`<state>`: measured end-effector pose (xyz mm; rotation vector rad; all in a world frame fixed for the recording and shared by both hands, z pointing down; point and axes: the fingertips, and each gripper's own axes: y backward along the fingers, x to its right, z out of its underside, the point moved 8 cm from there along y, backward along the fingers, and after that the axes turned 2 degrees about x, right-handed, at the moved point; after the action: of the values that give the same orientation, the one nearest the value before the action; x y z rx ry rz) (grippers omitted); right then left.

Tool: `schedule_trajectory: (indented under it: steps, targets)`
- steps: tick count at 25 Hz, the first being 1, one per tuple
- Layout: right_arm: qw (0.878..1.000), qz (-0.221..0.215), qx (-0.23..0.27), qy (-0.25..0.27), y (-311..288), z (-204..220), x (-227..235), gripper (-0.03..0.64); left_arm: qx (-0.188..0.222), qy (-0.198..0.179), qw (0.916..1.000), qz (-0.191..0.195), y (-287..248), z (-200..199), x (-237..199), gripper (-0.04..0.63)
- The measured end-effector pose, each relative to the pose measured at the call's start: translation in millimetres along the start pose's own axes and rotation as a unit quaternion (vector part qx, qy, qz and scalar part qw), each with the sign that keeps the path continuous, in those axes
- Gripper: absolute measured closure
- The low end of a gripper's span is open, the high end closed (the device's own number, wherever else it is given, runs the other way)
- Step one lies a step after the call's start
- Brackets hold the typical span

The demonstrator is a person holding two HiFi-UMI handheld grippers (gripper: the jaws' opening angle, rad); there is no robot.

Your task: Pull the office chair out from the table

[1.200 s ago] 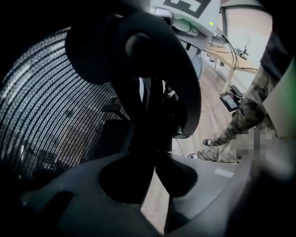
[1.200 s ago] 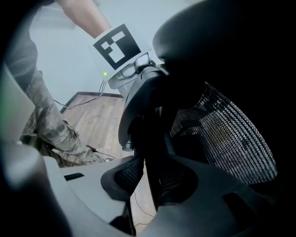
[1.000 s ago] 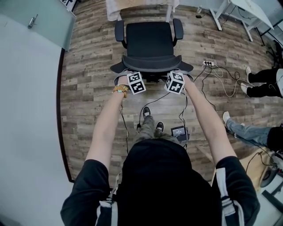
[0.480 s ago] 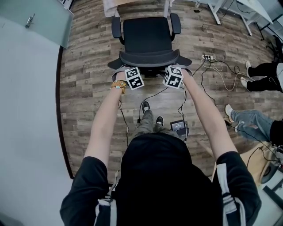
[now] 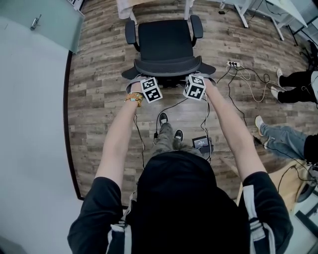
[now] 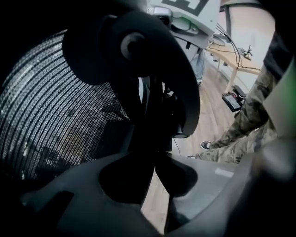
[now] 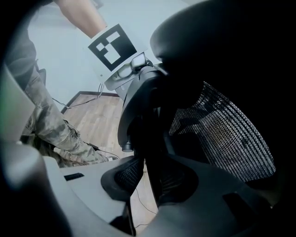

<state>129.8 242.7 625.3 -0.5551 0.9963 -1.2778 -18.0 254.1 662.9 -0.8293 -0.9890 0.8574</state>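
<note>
Office chair (image 5: 166, 42) stands at the table's (image 5: 124, 7) near edge, my left gripper (image 6: 155, 173) and right gripper (image 7: 147, 183) each pinching its backrest frame. A power strip (image 5: 233, 71) and cables lie on the floor to its right.

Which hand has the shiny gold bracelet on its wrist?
The left hand. Its wrist wears the gold bracelet; the right hand's wrist is bare. The left gripper and right gripper both clamp the office chair.
</note>
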Motion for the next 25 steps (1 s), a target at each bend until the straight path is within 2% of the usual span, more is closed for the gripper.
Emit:
schedule_trajectory:
  steps: [14, 25]
  targets:
    - [1.0, 0.006, 0.005, 0.0, 18, 12, -30, 0.545, 0.001, 0.001, 1.0, -0.009, 10, -13, 36, 0.499]
    - [1.0, 0.012, -0.001, -0.006, 17, 7, -36, 0.545, 0.005, -0.004, 0.9999, -0.01, 12, -7, 39, 0.497]
